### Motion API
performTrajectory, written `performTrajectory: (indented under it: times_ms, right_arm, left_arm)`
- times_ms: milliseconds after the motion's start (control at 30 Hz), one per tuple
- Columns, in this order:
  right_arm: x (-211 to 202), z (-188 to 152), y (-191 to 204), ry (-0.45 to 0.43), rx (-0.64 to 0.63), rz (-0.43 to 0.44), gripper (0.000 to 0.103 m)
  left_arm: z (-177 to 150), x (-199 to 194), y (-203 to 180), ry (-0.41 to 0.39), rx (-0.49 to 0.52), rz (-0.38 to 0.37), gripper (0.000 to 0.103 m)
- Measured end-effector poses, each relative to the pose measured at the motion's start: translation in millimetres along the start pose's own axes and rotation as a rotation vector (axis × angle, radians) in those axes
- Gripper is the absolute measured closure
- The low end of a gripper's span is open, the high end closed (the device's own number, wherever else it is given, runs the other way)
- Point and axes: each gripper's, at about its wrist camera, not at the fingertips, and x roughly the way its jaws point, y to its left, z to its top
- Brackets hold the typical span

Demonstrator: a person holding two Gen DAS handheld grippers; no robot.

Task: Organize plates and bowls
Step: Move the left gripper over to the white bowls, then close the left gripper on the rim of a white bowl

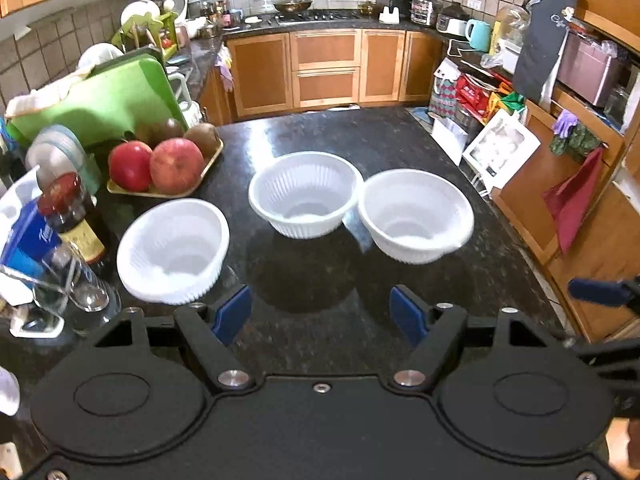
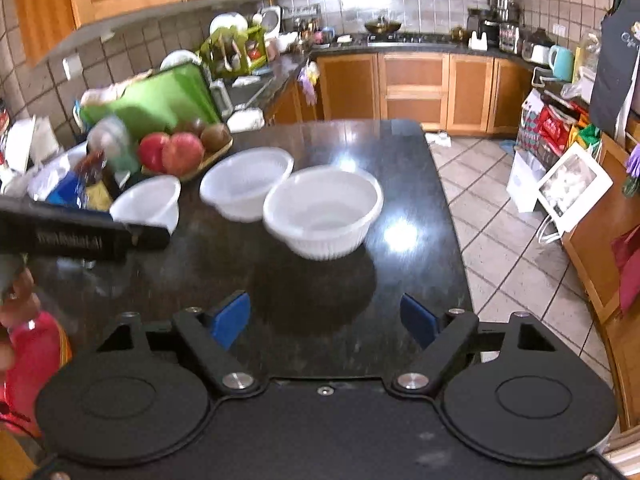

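Both the left gripper [image 1: 322, 314] and right gripper [image 2: 326, 320] are open and empty; the touching bowls [image 1: 306, 200] ahead may shift together if one rim is caught.

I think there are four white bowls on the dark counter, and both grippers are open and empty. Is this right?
Not quite: the left wrist view shows three white bowls on the dark counter, not four. Both grippers are open and empty.
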Motion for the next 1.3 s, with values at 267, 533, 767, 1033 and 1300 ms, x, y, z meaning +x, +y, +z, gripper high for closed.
performTrajectory:
  times_ms: [267,533,767,1033,1300]
  right_arm:
    - [21,35,-14,-0.042,-0.045,0.009,0.017]
    - [73,78,-43,0.081,-0.006,0.059,0.023]
    - [111,95,-55,0.141,-0.024,0.084,0.040]
    - [146,100,-69,0.191,-0.047,0.130,0.054]
    - [161,94,-69,0.229,-0.064,0.165,0.069]
  left_arm:
    - [17,10,0,-0.032,-0.047,-0.013,0.025]
    - [48,40,-19,0.075,-0.048,-0.020,0.025]
    - [58,71,-22,0.123,-0.116,-0.017,0.027]
    - [63,108,-26,0.216,-0.162,-0.027,0.041]
    - [63,123,-37,0.253,-0.144,-0.018,0.054]
